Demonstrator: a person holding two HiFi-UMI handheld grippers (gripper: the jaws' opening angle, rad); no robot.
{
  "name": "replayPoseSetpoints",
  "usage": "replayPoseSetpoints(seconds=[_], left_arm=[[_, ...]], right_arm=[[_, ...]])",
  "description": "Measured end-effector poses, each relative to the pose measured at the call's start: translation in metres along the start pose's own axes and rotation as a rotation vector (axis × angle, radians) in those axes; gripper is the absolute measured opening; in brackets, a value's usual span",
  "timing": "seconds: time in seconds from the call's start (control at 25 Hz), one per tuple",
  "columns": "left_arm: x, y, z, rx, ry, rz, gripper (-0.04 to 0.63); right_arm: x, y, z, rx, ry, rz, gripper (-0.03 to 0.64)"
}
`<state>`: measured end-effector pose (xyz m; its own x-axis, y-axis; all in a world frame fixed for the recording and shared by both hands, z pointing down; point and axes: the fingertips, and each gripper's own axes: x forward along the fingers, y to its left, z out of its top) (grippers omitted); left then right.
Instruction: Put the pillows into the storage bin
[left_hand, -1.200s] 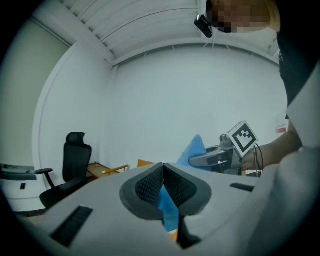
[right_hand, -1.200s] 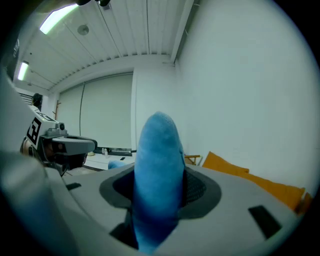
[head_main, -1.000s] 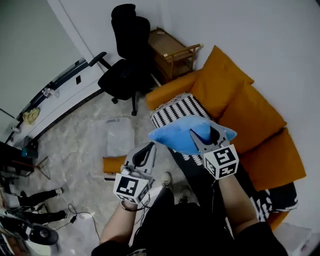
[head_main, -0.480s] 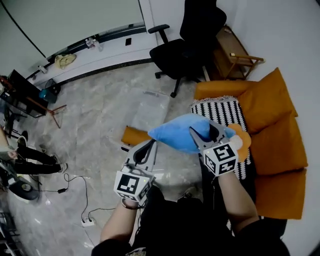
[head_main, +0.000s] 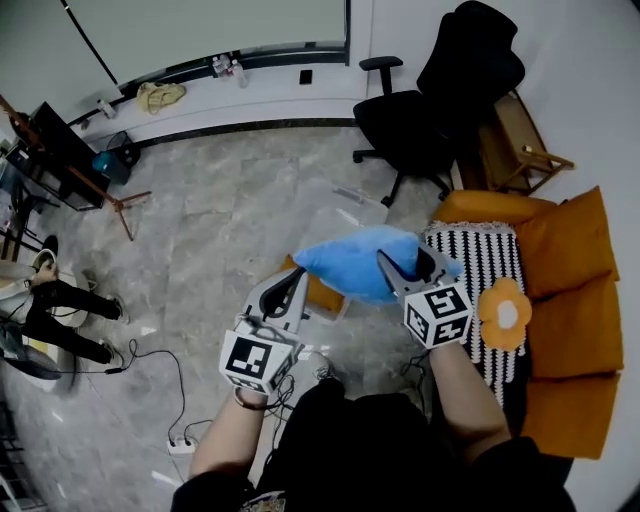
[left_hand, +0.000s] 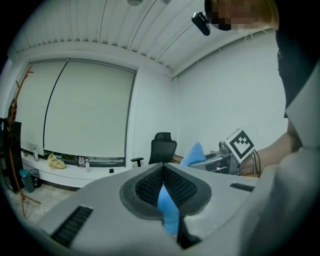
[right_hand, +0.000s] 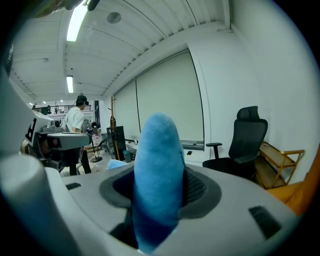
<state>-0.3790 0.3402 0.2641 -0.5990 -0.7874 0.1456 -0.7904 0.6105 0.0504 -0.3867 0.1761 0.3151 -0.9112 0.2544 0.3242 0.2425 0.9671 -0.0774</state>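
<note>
Blue pillow (head_main: 352, 262), right tongs (head_main: 408, 270) clamped on its thick end; left tongs (head_main: 296, 287) shut on its corner

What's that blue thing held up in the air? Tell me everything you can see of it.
It is a blue pillow, soft and plush, plump in the middle, tapering to a pointed end. It hangs roughly level above the floor. The right gripper clamps a thick part; the left gripper, jaws shut, pinches a thin bit of its fabric.
</note>
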Motion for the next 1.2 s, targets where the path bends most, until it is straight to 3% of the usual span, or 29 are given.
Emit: replayPoseSetpoints(seconds=[0.12, 0.28, 0.52, 0.8, 1.2], left_arm=[[-0.007, 0.039, -0.007, -0.012, 0.024, 0.020, 0.006], [-0.016, 0.083, -0.019, -0.046, -0.018, 0.065, 0.006], [-0.002, 0.113, -0.056, -0.086, -0.011, 0.105, 0.006], [0.024, 0.121, -0.124, -0.147, 0.086, 0.145, 0.007], [0.093, 0.134, -0.261, -0.271, 0.165, 0.172, 0.008]], right_arm=[[0.037, 0.017, 0.003, 0.008, 0.009, 0.010, 0.221], [0.079, 0.043, -0.002, 0.003, 0.035, 0.034, 0.222], [0.145, 0.047, -0.035, 0.020, 0.081, 0.064, 0.224], [0.206, 0.038, -0.112, 0.082, 0.167, 0.124, 0.225], [0.302, 0.010, -0.236, 0.089, 0.251, 0.190, 0.229]])
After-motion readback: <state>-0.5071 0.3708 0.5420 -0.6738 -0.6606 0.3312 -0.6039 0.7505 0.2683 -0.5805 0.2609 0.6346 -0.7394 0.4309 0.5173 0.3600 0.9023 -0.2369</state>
